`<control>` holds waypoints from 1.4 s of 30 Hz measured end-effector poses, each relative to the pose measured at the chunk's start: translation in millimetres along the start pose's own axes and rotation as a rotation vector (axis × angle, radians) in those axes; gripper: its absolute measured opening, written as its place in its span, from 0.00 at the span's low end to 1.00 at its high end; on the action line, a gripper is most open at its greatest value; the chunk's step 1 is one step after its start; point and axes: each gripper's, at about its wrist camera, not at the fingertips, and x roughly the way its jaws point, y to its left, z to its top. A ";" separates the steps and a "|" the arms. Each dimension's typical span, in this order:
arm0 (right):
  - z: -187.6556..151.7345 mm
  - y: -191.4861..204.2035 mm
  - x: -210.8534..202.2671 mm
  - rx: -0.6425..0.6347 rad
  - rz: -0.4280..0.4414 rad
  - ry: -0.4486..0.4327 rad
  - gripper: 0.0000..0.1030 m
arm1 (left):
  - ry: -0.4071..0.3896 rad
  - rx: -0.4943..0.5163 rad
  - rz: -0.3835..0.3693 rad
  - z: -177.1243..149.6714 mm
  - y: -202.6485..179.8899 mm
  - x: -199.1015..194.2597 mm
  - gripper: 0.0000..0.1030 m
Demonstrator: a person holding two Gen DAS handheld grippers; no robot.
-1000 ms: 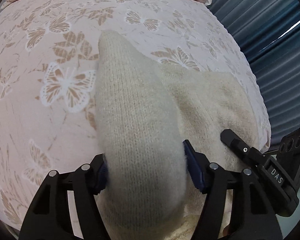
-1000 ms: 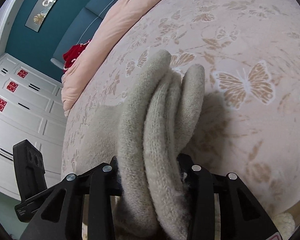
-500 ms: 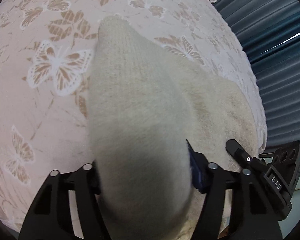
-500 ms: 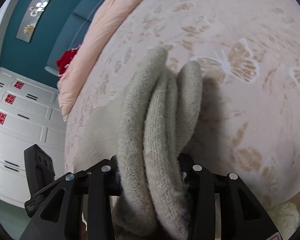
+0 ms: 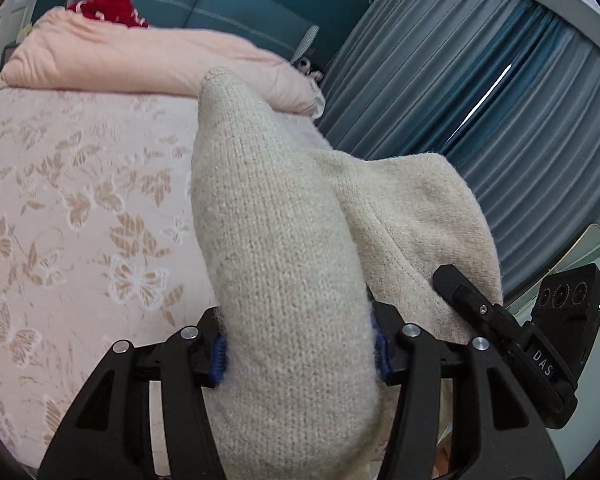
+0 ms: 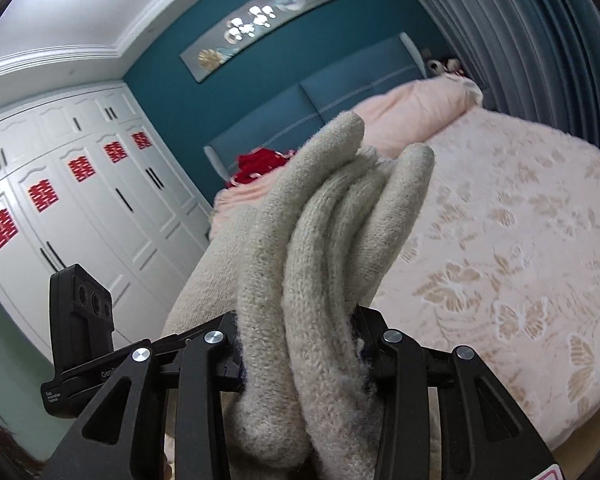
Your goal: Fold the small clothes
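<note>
The cream knitted garment (image 5: pixel 284 264) hangs between your two tools, lifted above the bed (image 5: pixel 80 208). In the left wrist view, a thick fold of it rises straight ahead of your left tool (image 5: pixel 300 350), whose blue-padded jaws are closed against the fold on both sides; the rest of the cloth spreads away to the right of that tool, toward your right tool (image 5: pixel 496 320), seen at the lower right edge. In the right wrist view, several stacked layers of the garment (image 6: pixel 332 264) stand bunched between the jaws of your right tool (image 6: pixel 300 356), which are clamped on them; more cloth trails off to the left. Beyond and below both tools lies the pink butterfly-patterned bedspread (image 6: pixel 500 240), with a pink pillow (image 5: pixel 140 60) at its far end, a red item (image 5: pixel 108 6) behind it, and blue curtains (image 5: pixel 500 92) to the right.
</note>
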 end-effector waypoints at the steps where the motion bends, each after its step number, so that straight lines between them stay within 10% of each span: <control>1: 3.2 15.6 -6.7 -0.026 0.026 -0.022 0.36 | -0.034 0.015 -0.005 3.4 -2.3 -20.2 0.50; 12: 9.4 148.7 -25.4 -0.211 0.280 -0.172 0.37 | -0.349 0.163 0.041 31.8 5.3 -202.4 0.51; 20: 9.1 180.2 8.6 -0.212 0.393 -0.164 0.40 | -0.470 0.196 0.116 40.5 37.5 -251.8 0.58; 25: -48.9 141.8 90.2 -0.134 0.280 0.016 0.51 | -0.374 0.086 0.186 5.6 111.8 -190.9 0.69; 28: -126.6 71.7 178.7 -0.054 0.015 0.274 0.55 | -0.206 -0.056 0.281 -43.6 193.5 -108.6 0.82; 31: -207.9 -7.4 215.2 0.055 -0.206 0.542 0.44 | 0.035 -0.315 0.392 -114.3 281.1 -48.5 0.74; 35: -225.5 -43.4 202.9 0.136 -0.180 0.558 0.69 | -0.001 -0.532 0.296 -153.3 321.8 -56.0 0.83; 42: -209.1 -30.4 284.2 0.148 -0.093 0.631 0.81 | 0.002 -0.556 0.337 -111.5 353.9 -18.5 0.94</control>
